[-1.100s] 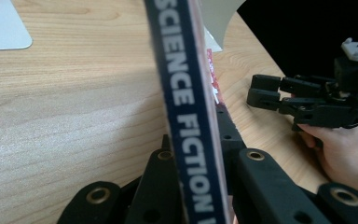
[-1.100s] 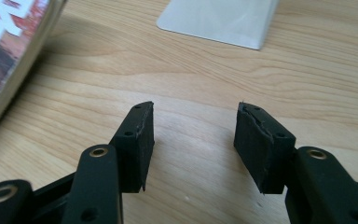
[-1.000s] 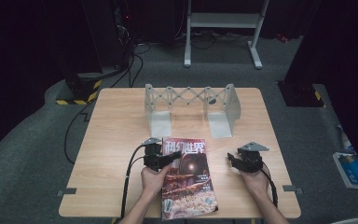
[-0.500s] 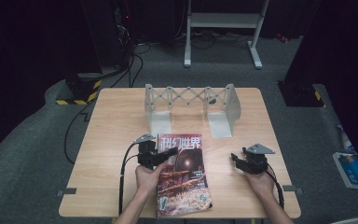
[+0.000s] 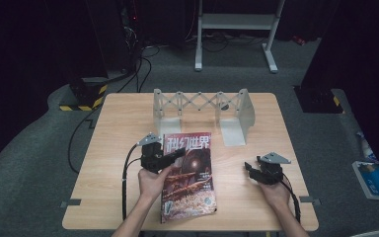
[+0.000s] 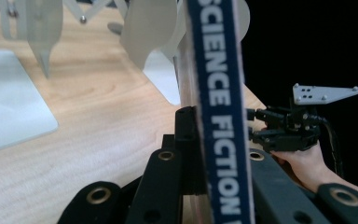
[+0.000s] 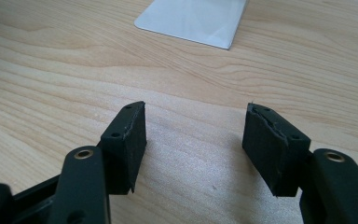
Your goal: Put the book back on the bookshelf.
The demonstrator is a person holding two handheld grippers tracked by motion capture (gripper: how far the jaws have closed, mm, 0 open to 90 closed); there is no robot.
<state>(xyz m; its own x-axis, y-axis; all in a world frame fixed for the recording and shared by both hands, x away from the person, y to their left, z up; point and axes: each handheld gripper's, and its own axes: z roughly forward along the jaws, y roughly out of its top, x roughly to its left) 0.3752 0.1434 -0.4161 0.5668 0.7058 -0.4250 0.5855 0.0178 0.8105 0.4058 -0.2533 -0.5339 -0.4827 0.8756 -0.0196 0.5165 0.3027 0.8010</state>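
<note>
Grips the magazine (image 5: 190, 182) with the left gripper (image 5: 177, 154), jaws closed tight on its left edge a little below the top corner. In the left gripper view, shows the blue spine (image 6: 219, 93) with its white lettering standing upright between the two black jaws, rising well beyond their tips and dropping out of the picture below them. Shows only the left jaw's pad, pressed flat against the cover; hides the other pad behind the spine. From above, shows the red cover facing up, tilted, stretching from the jaws toward the person's side of the table (image 5: 118, 128); cannot tell whether the near edge touches the wood.

Ahead of the left jaws, well apart: the grey folding book rack (image 5: 202, 101), open, with one upright end plate at each side. Off to the right of the spine in that view: the right gripper (image 5: 250, 169), well apart from the magazine, held low in the other hand (image 5: 275, 193).

Keeps the right gripper's jaws spread wide, having just been opening, with nothing between the pads. In the right gripper view, shows bare wood under and between the jaws, and beyond their tips, well ahead, the flat foot (image 7: 191, 18) of the rack's end plate.
</note>
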